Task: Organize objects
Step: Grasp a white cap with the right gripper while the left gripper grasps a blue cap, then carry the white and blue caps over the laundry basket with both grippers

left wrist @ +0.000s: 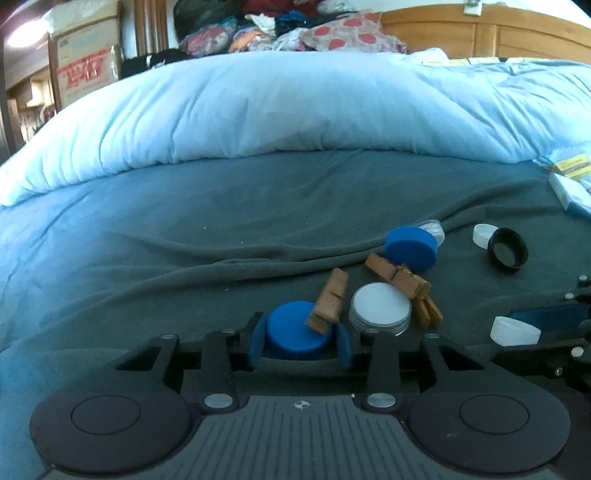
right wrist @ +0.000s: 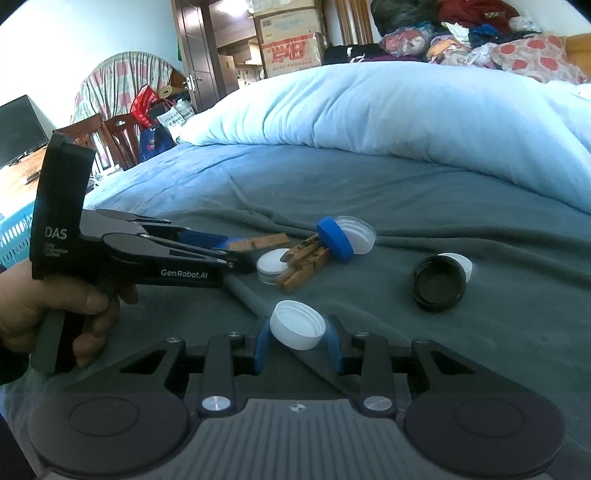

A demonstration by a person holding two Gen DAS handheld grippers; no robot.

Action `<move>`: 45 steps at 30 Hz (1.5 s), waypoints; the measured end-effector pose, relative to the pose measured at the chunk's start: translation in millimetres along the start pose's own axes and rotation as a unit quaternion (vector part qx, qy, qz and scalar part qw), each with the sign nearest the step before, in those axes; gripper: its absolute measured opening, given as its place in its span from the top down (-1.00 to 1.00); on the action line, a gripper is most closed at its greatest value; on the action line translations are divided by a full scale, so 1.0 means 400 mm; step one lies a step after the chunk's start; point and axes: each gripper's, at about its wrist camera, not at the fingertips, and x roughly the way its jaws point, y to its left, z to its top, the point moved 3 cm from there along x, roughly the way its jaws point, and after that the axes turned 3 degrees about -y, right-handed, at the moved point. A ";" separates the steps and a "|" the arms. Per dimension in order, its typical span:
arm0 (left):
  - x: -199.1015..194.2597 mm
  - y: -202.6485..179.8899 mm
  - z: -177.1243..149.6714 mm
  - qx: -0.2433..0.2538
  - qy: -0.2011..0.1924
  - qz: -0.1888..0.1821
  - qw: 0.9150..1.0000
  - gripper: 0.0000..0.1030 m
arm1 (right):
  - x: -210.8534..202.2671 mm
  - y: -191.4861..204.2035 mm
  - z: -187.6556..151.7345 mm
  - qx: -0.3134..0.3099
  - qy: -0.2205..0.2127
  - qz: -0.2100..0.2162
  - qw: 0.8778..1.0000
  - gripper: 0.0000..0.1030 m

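Note:
On the grey blanket [left wrist: 221,236] lie caps and wooden clothespins. My left gripper [left wrist: 300,341] is shut on a blue cap [left wrist: 295,330]; a wooden clothespin [left wrist: 328,301] leans on that cap. Beside it is a clear jar with a white lid [left wrist: 380,308], more clothespins [left wrist: 402,282], a second blue cap [left wrist: 412,249], a black cap [left wrist: 508,250] and a small white cap [left wrist: 484,234]. My right gripper [right wrist: 297,345] is shut on a white cap [right wrist: 297,328]. The left gripper [right wrist: 207,245] also shows in the right wrist view.
A light blue duvet [left wrist: 277,107] is bunched across the bed behind the objects. Clothes [left wrist: 295,29] are piled at the wooden headboard [left wrist: 498,29]. Small boxes [left wrist: 570,177] lie at the right. Chairs [right wrist: 107,140] and a cardboard box [right wrist: 291,40] stand beyond the bed.

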 end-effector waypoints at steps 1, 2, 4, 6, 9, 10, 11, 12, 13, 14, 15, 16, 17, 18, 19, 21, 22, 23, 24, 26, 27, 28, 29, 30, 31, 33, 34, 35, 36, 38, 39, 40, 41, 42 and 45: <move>-0.002 0.000 0.000 -0.003 0.001 0.000 1.000 0.23 | -0.001 0.001 0.001 0.000 0.000 0.000 1.000 0.32; -0.009 0.003 0.000 -0.009 0.003 0.000 1.000 0.23 | -0.002 0.001 0.002 0.000 -0.001 0.000 1.000 0.32; -0.033 0.004 0.000 -0.015 0.008 0.000 1.000 0.23 | -0.010 0.004 0.008 0.002 -0.006 0.001 1.000 0.32; -0.068 0.003 -0.005 -0.020 0.015 0.005 1.000 0.23 | -0.020 0.008 0.016 0.004 -0.012 0.002 1.000 0.32; -0.153 0.003 0.001 -0.026 0.003 0.024 0.999 0.23 | -0.043 0.032 0.037 -0.003 -0.022 0.006 1.000 0.32; -0.190 0.008 0.009 -0.033 -0.006 0.032 0.999 0.23 | -0.050 0.044 0.049 -0.007 -0.027 0.008 1.000 0.32; -0.227 0.015 0.018 -0.039 -0.016 0.042 0.998 0.23 | -0.059 0.054 0.060 -0.009 -0.031 0.010 0.999 0.32; -0.268 0.024 0.030 -0.045 -0.029 0.054 0.997 0.23 | -0.068 0.065 0.078 -0.013 -0.037 0.013 0.999 0.32; -0.310 0.034 0.044 -0.051 -0.043 0.064 0.996 0.23 | -0.080 0.086 0.099 -0.019 -0.046 0.018 0.999 0.32; -0.349 0.046 0.057 -0.056 -0.055 0.074 0.994 0.23 | -0.094 0.111 0.123 -0.026 -0.056 0.024 0.998 0.32; -0.391 0.061 0.071 -0.061 -0.066 0.088 0.992 0.23 | -0.105 0.129 0.145 -0.032 -0.063 0.029 0.997 0.32; -0.433 0.079 0.084 -0.067 -0.077 0.104 0.989 0.23 | -0.119 0.160 0.172 -0.042 -0.073 0.037 0.996 0.32; -0.475 0.099 0.097 -0.074 -0.087 0.117 0.986 0.23 | -0.131 0.188 0.196 -0.051 -0.082 0.044 0.994 0.32; -0.517 0.123 0.110 -0.081 -0.096 0.134 0.983 0.23 | -0.140 0.220 0.225 -0.060 -0.091 0.054 0.993 0.32; -0.563 0.147 0.122 -0.086 -0.105 0.157 0.978 0.23 | -0.149 0.259 0.259 -0.071 -0.100 0.065 0.990 0.32; -0.649 0.196 0.137 -0.096 -0.121 0.200 0.968 0.23 | -0.162 0.333 0.316 -0.090 -0.112 0.088 0.986 0.32; -0.693 0.222 0.139 -0.101 -0.126 0.223 0.961 0.23 | -0.167 0.381 0.348 -0.101 -0.117 0.104 0.983 0.32; -0.730 0.251 0.138 -0.110 -0.130 0.242 0.955 0.23 | -0.171 0.431 0.377 -0.112 -0.121 0.120 0.979 0.32; -0.766 0.282 0.133 -0.121 -0.131 0.260 0.949 0.23 | -0.173 0.470 0.400 -0.118 -0.122 0.132 0.977 0.32; -0.829 0.341 0.120 -0.143 -0.134 0.295 0.935 0.23 | -0.161 0.563 0.456 -0.129 -0.120 0.163 0.971 0.32; -0.860 0.368 0.108 -0.155 -0.134 0.311 0.928 0.23 | -0.158 0.613 0.479 -0.135 -0.119 0.177 0.968 0.32; -0.888 0.393 0.097 -0.165 -0.132 0.328 0.921 0.23 | -0.151 0.665 0.502 -0.141 -0.115 0.191 0.965 0.32; -0.914 0.417 0.085 -0.172 -0.131 0.342 0.915 0.23 | -0.155 0.703 0.523 -0.144 -0.113 0.200 0.962 0.32; -0.936 0.442 0.073 -0.184 -0.128 0.352 0.909 0.23 | -0.146 0.755 0.544 -0.151 -0.111 0.213 0.959 0.32; -0.954 0.466 0.060 -0.194 -0.122 0.362 0.903 0.23 | -0.140 0.794 0.561 -0.157 -0.107 0.221 0.957 0.32; -0.985 0.510 0.034 -0.211 -0.112 0.377 0.895 0.23 | -0.126 0.881 0.589 -0.173 -0.094 0.235 0.952 0.32; -0.999 0.532 0.025 -0.221 -0.108 0.379 0.892 0.23 | -0.116 0.926 0.598 -0.179 -0.087 0.243 0.949 0.32; -1.005 0.547 0.016 -0.226 -0.102 0.383 0.890 0.23 | -0.107 0.968 0.603 -0.183 -0.078 0.251 0.947 0.32; -1.009 0.560 0.004 -0.230 -0.095 0.386 0.888 0.23 | -0.101 1.003 0.607 -0.186 -0.072 0.255 0.946 0.32; -1.030 0.585 -0.029 -0.243 -0.086 0.383 0.887 0.23 | -0.084 1.078 0.610 -0.193 -0.051 0.263 0.944 0.32; -1.034 0.597 -0.040 -0.247 -0.080 0.384 0.886 0.23 | -0.071 1.109 0.605 -0.195 -0.039 0.264 0.944 0.32; -1.030 0.606 -0.050 -0.250 -0.075 0.382 0.886 0.23 | -0.057 1.132 0.599 -0.195 -0.029 0.265 0.944 0.32; -1.033 0.613 -0.060 -0.255 -0.071 0.380 0.886 0.23 | -0.045 1.147 0.586 -0.196 -0.022 0.265 0.944 0.32; -1.027 0.622 -0.067 -0.259 -0.068 0.378 0.886 0.23 | -0.038 1.162 0.578 -0.196 -0.015 0.266 0.944 0.32; -1.021 0.630 -0.085 -0.264 -0.062 0.377 0.886 0.23 | -0.024 1.196 0.557 -0.206 -0.013 0.264 0.942 0.32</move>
